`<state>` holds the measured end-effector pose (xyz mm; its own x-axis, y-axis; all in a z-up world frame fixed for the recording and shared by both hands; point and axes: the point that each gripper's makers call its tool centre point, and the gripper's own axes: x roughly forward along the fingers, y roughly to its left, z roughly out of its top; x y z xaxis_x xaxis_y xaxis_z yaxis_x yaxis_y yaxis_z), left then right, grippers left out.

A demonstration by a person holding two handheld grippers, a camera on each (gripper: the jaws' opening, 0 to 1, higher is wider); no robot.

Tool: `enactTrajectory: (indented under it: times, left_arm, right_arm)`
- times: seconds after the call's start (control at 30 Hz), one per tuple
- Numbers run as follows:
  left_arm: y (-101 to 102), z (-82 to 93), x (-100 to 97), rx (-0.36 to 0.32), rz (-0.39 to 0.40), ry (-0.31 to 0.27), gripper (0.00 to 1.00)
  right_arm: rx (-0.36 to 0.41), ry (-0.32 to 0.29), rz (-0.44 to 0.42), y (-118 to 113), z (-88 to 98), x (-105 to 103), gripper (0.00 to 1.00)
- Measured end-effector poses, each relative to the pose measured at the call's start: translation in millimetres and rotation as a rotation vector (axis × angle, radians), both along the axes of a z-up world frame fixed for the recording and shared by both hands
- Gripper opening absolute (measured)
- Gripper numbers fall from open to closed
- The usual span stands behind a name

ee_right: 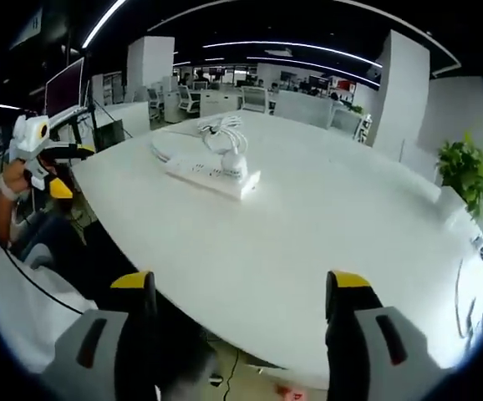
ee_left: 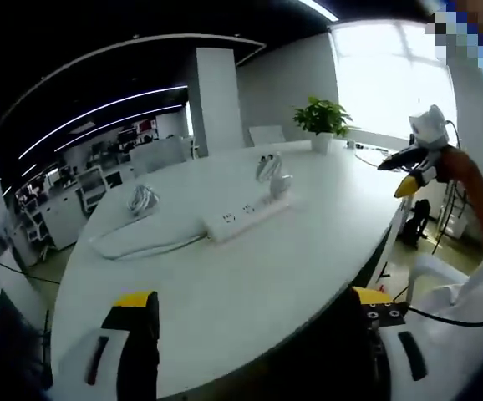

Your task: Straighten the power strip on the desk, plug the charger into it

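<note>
Left gripper view looked over a broad white desk in an open-plan office, with the left gripper at the near edge, jaws spread wide and holding nothing. The white power strip lay at a slant mid-desk, its cord trailing left, and the white charger stood at its far right end. A potted plant sat by the bright window. Right gripper view showed the right gripper equally wide and empty, the strip far across the desk. No writing on anything could be read.
</note>
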<state>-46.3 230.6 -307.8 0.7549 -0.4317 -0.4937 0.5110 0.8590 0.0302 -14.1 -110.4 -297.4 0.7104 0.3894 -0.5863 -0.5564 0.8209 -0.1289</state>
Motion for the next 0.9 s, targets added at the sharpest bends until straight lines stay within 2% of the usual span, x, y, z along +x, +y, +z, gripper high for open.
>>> enactTrajectory:
  times: [0.23, 0.33, 0.5, 0.7, 0.9]
  left_arm:
    - [15, 4.4, -30.4, 0.036, 0.043, -0.002, 0.93]
    - [15, 7.5, -39.1, 0.028, 0.047, -0.009, 0.93]
    - [16, 9.7, -54.0, 0.015, 0.060, -0.020, 0.93]
    - [21, 14.3, -58.8, 0.003, 0.089, -0.029, 0.93]
    - [14, 17.7, -60.3, 0.023, 0.075, -0.040, 0.93]
  right_arm:
    - [0.005, -0.031, -0.003, -4, 5.3, -15, 0.81]
    - [-0.012, -0.019, -0.001, -2, 1.3, -17, 0.81]
    - [0.004, -0.042, 0.027, 8, 11.6, -22, 0.81]
    - [0.016, -0.059, 0.029, 5, 16.5, -27, 0.81]
    - [0.026, -0.063, 0.019, -1, 16.2, -29, 0.81]
